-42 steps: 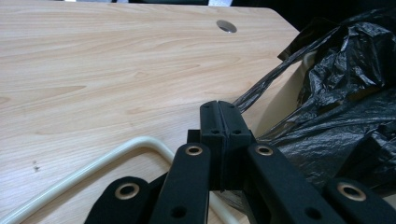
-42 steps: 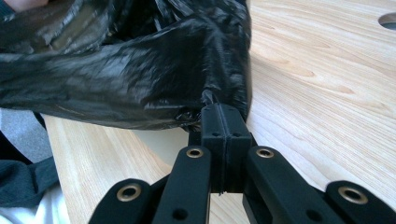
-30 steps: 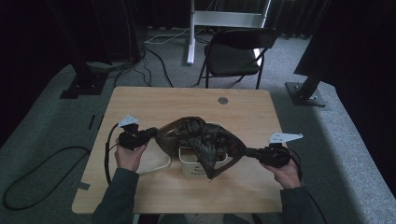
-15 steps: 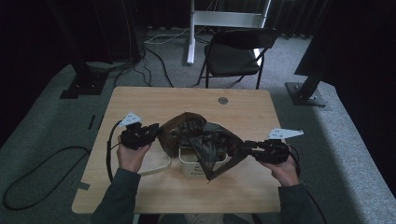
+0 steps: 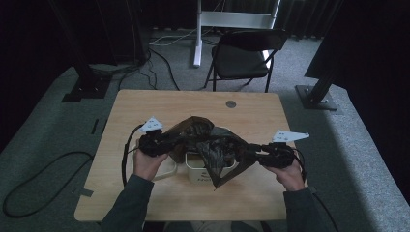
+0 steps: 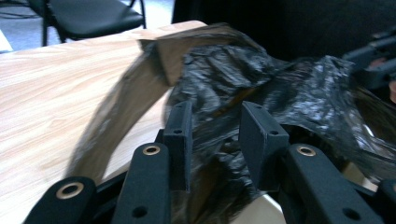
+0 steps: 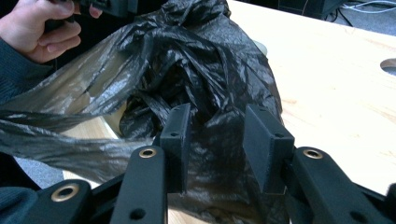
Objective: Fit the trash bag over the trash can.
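A crumpled black plastic bag [image 5: 208, 142] lies over a small white bin [image 5: 198, 171] at the middle of the table and stretches out toward both hands. My left gripper [image 5: 167, 141] is at the bag's left end. Its jaws [image 6: 215, 112] have just been opening and stand apart, with loose bag film [image 6: 280, 88] between them. My right gripper [image 5: 251, 150] is at the bag's right end. Its jaws [image 7: 217, 114] have also just been opening and stand apart, with the bag [image 7: 187, 60] bunched between and beyond them. No pad visibly presses on the film.
The wooden table [image 5: 145, 111] has a round cable hole [image 5: 231, 104] near its far edge. A pale flat tray [image 5: 164, 170] lies under the left hand. A folding chair [image 5: 241, 58] stands beyond the table. The other hand [image 7: 37, 32] is past the bag in the right gripper view.
Both pairs of jaws have opened off the bag. The left gripper has shifted right toward the bag and risen a little; the right one has lifted slightly. The bag has bunched up more.
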A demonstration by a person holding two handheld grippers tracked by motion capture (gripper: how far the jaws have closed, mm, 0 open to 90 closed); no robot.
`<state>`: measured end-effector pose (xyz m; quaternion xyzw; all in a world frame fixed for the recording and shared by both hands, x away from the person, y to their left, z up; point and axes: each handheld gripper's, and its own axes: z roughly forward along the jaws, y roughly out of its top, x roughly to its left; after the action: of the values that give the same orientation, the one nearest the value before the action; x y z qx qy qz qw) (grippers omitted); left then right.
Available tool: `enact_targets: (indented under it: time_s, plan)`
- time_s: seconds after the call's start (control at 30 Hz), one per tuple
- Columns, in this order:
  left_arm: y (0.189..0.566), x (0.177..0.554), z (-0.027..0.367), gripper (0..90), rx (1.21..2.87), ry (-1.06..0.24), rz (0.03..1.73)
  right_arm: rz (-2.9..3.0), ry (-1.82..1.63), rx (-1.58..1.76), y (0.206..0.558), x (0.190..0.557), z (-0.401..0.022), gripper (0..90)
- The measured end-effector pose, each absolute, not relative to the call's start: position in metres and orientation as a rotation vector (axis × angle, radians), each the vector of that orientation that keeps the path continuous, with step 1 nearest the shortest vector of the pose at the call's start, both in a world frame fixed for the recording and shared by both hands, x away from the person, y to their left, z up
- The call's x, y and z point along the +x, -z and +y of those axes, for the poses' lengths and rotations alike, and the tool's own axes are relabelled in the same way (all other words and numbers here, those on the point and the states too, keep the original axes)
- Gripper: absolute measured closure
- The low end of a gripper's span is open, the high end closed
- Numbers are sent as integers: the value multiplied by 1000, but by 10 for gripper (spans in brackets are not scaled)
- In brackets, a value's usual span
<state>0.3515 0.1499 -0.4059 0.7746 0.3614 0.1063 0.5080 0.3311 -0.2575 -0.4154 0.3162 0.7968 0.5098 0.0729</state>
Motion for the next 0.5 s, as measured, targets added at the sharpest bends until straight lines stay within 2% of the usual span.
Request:
enact_targets:
  time_s: [0.5]
  plan:
    - [408,351,125,655,1943,-214,786,2412,-1548,874,403,339,-226,662]
